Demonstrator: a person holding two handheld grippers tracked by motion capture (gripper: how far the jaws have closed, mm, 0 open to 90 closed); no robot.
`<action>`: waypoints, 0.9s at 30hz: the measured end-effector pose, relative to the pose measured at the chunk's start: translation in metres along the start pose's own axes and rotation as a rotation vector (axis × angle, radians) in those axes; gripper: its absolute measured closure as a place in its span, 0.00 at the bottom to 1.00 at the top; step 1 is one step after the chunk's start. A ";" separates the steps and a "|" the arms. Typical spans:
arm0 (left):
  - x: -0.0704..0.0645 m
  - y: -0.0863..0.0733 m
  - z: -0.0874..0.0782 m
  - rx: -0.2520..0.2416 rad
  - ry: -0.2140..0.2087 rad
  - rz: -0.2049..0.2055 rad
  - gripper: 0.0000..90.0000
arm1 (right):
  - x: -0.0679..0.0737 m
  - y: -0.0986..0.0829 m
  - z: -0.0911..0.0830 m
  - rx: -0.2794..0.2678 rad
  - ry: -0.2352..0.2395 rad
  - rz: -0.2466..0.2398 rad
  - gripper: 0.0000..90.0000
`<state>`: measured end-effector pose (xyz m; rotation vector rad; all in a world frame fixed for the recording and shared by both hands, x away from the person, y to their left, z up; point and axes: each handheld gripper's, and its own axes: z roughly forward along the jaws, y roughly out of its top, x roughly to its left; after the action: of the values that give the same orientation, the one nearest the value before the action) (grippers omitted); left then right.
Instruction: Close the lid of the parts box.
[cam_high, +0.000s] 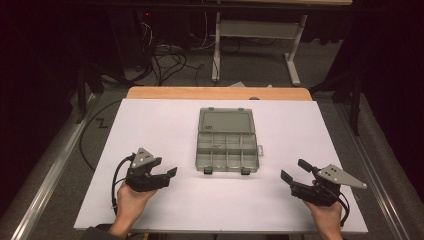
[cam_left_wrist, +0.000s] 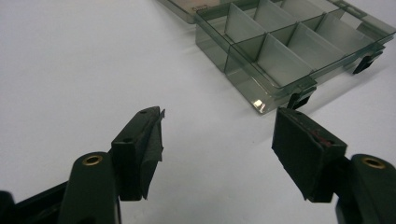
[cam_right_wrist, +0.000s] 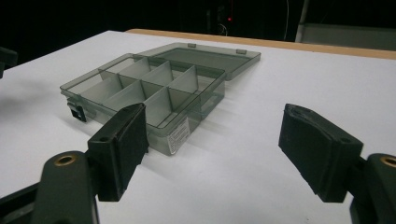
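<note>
A clear grey compartment box (cam_high: 227, 148) lies in the middle of the white table top (cam_high: 150, 125), its lid (cam_high: 226, 120) flat open at the far side. Its divided cells look empty (cam_left_wrist: 285, 44) (cam_right_wrist: 144, 86). My left gripper (cam_high: 167, 176) rests near the front left, jaws open and empty, a short way from the box's near left corner. My right gripper (cam_high: 295, 170) rests at the front right, jaws open and empty, pointed toward the box. The open left gripper (cam_left_wrist: 217, 140) and the open right gripper (cam_right_wrist: 212, 149) each hold nothing.
The white board lies on a wooden table (cam_high: 215, 93). Beyond it are a dark floor with cables (cam_high: 165, 60) and the legs of another table (cam_high: 292, 62). Bare white surface surrounds the box on all sides.
</note>
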<state>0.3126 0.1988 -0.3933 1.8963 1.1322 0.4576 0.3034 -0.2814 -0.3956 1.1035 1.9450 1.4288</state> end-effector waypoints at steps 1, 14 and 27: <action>0.000 0.001 0.000 -0.001 -0.006 -0.002 0.37 | 0.001 0.000 0.000 -0.001 0.003 -0.001 0.29; 0.000 0.028 0.003 -0.015 -0.035 0.009 0.37 | 0.003 0.009 0.006 0.000 0.036 0.000 0.31; -0.004 0.058 0.021 0.003 -0.050 0.027 0.37 | 0.010 0.018 0.012 0.009 0.079 -0.019 0.32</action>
<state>0.3552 0.1724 -0.3578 1.9172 1.0759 0.4214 0.3134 -0.2644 -0.3823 1.0443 2.0131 1.4755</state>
